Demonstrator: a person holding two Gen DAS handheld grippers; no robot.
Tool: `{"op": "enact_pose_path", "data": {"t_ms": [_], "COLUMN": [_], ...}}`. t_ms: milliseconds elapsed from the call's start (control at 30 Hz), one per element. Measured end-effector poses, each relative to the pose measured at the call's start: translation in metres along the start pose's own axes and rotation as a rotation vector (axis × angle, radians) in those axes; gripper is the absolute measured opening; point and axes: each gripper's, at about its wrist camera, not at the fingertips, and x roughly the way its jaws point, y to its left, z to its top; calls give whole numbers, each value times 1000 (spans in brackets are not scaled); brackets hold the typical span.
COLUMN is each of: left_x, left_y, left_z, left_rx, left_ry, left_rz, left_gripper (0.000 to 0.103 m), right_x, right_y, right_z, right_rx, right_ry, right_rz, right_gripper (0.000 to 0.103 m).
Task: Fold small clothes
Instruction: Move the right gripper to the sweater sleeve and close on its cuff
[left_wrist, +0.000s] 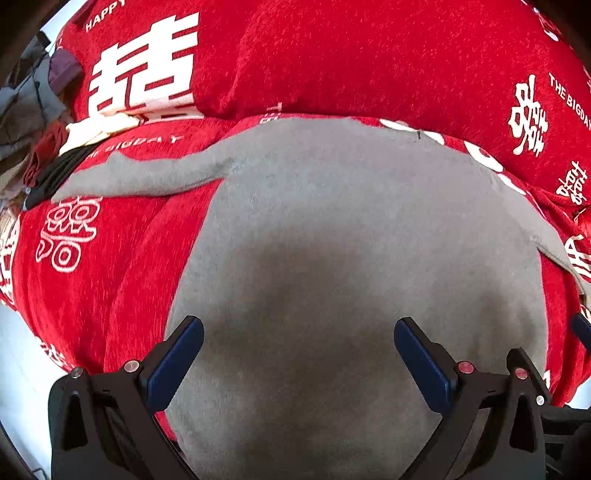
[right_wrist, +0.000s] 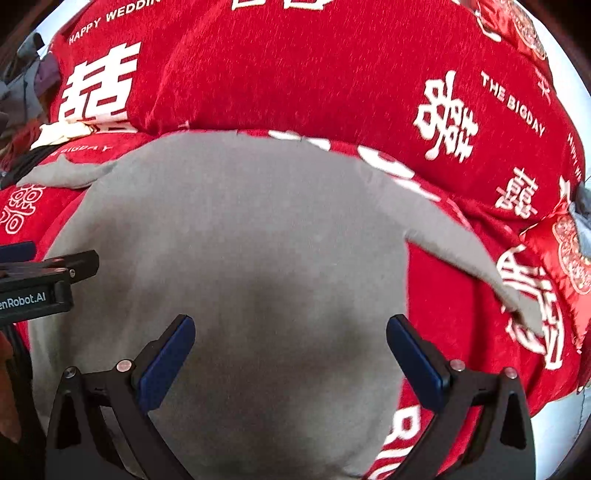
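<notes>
**Both grippers poised over the grey top, nothing gripped yet**

My left gripper (left_wrist: 298, 354) has its jaws spread wide with only cloth showing between the blue pads; nothing is pinched. My right gripper (right_wrist: 290, 350) is the same: jaws apart, empty, hanging over the near part of the garment. In the right wrist view the left gripper's black body pokes in at the left edge, so the two sit just beside each other.

Under both lies the grey long-sleeved top (left_wrist: 332, 229), spread flat on a red bedspread (left_wrist: 332, 59) printed with white characters. One sleeve (left_wrist: 140, 177) runs out to the left, the other sleeve (right_wrist: 461, 251) trails off to the right. A heap of other clothes (left_wrist: 33, 110) sits at the far left, well apart.

I judge the fold has not started. To do it well, I'd move each gripper out to its own side, pinch only the top's fabric, not the bedspread, and bring the sleeves in over the body evenly, keeping edges straight.
</notes>
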Motion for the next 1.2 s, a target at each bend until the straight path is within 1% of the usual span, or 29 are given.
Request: {"op": "enact_pose_path", "data": {"t_ms": [100, 233, 333, 433, 567, 600, 767, 933, 1067, 1167, 1200], "left_x": [-4, -7, -6, -1, 16, 20, 47, 67, 85, 97, 100], "left_y": [-10, -29, -51, -77, -113, -121, -164, -202, -227, -242, -246], "left_z": [12, 26, 37, 47, 59, 62, 73, 83, 95, 103, 105], "left_rx": [17, 55, 97, 143, 192, 200, 237, 283, 293, 295, 298], "left_ry": [-7, -14, -13, -5, 30, 39, 87, 113, 136, 145, 147], "left_rz": [-6, -11, -20, -33, -49, -49, -60, -68, -79, -91, -97], "left_gripper": [103, 103, 103, 103, 103, 103, 103, 103, 103, 103, 103], "right_x": [-2, 0, 6, 16, 31, 36, 54, 73, 94, 113, 120], "right_y": [-10, -34, -65, -109, -165, -183, -249, -301, -342, -371, -378], "right_z": [8, 15, 17, 15, 2, 0, -11, -29, -52, -67, -70], "right_rx": [23, 100, 180, 292, 419, 458, 615, 734, 847, 948, 973], "right_ry": [-10, -7, -16, -12, -5, 1, 31, 74, 107, 103, 99], "right_rz": [21, 35, 22, 11, -27, -39, -97, -154, -143, -98, -78], "right_gripper": [103, 103, 103, 103, 103, 103, 103, 103, 103, 102, 100]}}
